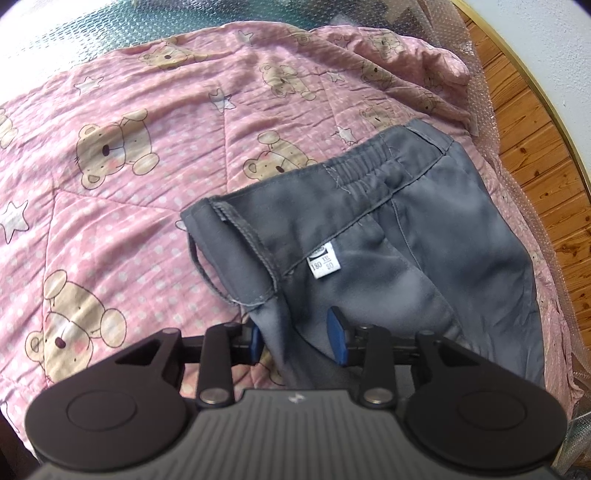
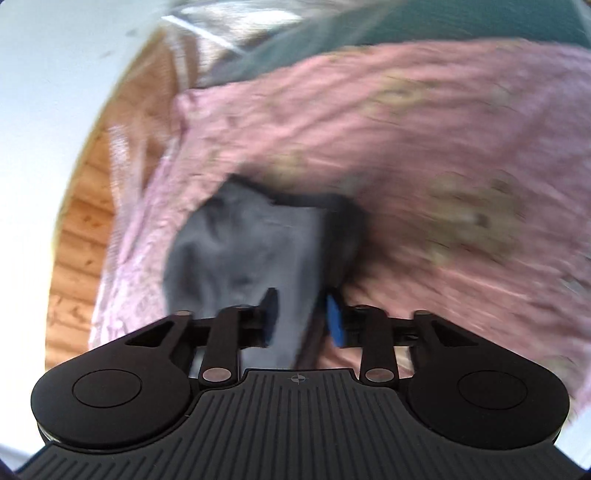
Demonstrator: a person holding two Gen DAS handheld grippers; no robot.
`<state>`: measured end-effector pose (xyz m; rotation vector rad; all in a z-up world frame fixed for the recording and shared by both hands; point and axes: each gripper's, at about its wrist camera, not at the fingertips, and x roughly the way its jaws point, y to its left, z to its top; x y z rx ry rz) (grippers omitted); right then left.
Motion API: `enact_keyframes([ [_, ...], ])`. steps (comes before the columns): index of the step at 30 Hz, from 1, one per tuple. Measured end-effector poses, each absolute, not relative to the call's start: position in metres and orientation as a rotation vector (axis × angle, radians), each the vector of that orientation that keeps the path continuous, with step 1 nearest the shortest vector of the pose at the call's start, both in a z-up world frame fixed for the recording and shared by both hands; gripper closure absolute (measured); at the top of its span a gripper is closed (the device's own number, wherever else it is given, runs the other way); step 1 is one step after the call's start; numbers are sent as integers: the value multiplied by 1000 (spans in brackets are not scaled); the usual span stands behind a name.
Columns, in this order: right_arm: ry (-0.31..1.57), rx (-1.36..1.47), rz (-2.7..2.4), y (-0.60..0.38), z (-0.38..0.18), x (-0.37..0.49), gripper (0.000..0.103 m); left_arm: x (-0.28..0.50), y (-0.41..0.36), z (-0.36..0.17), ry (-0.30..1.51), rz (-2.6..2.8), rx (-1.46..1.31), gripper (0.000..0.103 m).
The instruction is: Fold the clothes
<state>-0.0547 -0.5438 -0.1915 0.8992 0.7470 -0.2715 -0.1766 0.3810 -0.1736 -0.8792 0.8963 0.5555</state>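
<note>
Grey trousers (image 1: 388, 229) lie on a pink bear-print quilt (image 1: 147, 110), waistband away from me, with a white size label (image 1: 325, 263) showing and a drawstring loop (image 1: 207, 273) hanging out at the left. My left gripper (image 1: 296, 338) is open over their near part; the cloth lies between the blue pads without being pinched. The right wrist view is blurred. There the trousers (image 2: 240, 243) run from the quilt (image 2: 406, 129) into my right gripper (image 2: 302, 321), and grey cloth fills the space between its pads.
The quilt's right edge bunches up beside a wooden floor (image 1: 532, 122), with clear bubble-textured plastic sheeting (image 1: 110, 22) under and behind the quilt. In the right wrist view the wooden floor (image 2: 85, 236) lies to the left, beyond the quilt's edge.
</note>
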Motion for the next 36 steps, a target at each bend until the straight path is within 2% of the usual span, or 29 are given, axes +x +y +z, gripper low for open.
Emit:
enact_keyframes([
  [4,704,653,-198,-520,-146,-25,103,-172,376,-171,913,556,-855,58],
  [8,550,525,-98,-504,-101,-17,103,-175,377,-172,910,540,-860,58],
  [13,828,636,-316,-533,-176,-14,103,-177,380,-172,912,526,-872,58],
  [14,840,669,-344,-537,-184,-20,100,-177,380,-172,914,525,-871,58],
  [17,796,734,-374,-541,-186,-36,82,-176,379,-172,918,530,-865,58],
  [20,762,734,-415,-548,-177,-39,82,-173,377,-172,921,533,-852,55],
  [21,761,728,-433,-550,-173,-38,83,-172,377,-172,922,533,-848,52],
  [22,753,732,-420,-549,-169,-38,88,-171,375,-172,921,534,-843,51],
  [23,745,737,-379,-548,-166,-37,99,-170,374,-172,921,534,-836,48],
  [24,741,717,-347,-544,-162,-35,101,-168,373,-172,922,534,-829,46],
  [32,638,481,-277,-523,-103,-13,103,-168,372,-171,916,530,-829,44],
  [36,750,482,-310,-540,-139,5,103,-174,374,-172,893,534,-859,48],
])
